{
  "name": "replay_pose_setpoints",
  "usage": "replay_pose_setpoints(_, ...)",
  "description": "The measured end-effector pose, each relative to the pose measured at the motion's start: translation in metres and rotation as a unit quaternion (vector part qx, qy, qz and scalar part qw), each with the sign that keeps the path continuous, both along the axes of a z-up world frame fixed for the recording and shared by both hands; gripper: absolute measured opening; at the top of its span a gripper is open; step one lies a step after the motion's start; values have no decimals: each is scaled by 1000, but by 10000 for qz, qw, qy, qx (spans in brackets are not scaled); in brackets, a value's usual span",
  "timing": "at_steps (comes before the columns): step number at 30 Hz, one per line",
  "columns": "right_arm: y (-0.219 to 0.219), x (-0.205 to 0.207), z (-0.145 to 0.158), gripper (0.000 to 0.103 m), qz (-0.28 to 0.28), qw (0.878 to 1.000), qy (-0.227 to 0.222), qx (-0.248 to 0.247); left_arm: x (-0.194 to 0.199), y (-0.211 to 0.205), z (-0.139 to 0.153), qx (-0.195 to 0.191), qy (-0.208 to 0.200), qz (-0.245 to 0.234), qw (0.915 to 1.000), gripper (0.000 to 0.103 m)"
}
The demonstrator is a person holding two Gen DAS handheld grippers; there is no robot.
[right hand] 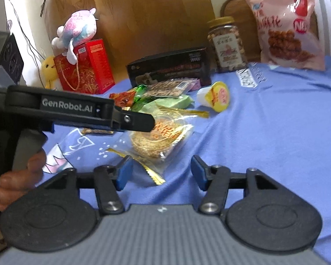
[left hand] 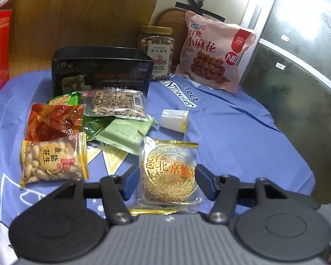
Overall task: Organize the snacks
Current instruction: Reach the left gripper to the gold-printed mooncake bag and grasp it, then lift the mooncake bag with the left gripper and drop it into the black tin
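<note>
Clearly the step in hand is picking up the sesame cake packet (left hand: 168, 172), and it goes best if the left gripper (left hand: 163, 182) squares its blue pads to the firm round cake, not the loose foil edge, before closing; its jaws stand open with the packet lying between them on the blue cloth (left hand: 242, 132), pads not pressing; the right gripper (right hand: 161, 172) hangs open and empty, just short of the packet's gold corner; the black box (left hand: 99, 70) waits behind the snack pile.
</note>
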State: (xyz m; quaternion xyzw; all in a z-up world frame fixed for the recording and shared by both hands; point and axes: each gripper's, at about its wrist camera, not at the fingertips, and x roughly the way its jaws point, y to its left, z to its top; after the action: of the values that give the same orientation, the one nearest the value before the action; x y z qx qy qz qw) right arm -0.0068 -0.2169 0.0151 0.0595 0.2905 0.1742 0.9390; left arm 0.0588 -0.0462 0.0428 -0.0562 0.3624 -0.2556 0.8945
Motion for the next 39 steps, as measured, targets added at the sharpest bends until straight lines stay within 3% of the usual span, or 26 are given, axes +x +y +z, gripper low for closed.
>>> replay_pose_setpoints(4,-7,-2,-3,70,-115,9999,-56,30,-1,-1,-2,39,-24,24,10000,58)
replay_pose_setpoints(16,-5,-6,-4,71,-137,9997,-176,-33,-5,24,5,-174,-117,324,9993,58)
replay_pose_setpoints(21,-2,-6,-3,71,-116,9996,-241,-113,-5,44,2,-305,25,448,9985,56)
replay_pose_setpoints(34,14,11,-9,73,46,9987,-172,-480,16,17,-13,-143,130,-37,9998,56)
replay_pose_setpoints(39,19,16,-10,73,114,9978,-166,-635,19,6,-26,-121,345,-235,9991,53)
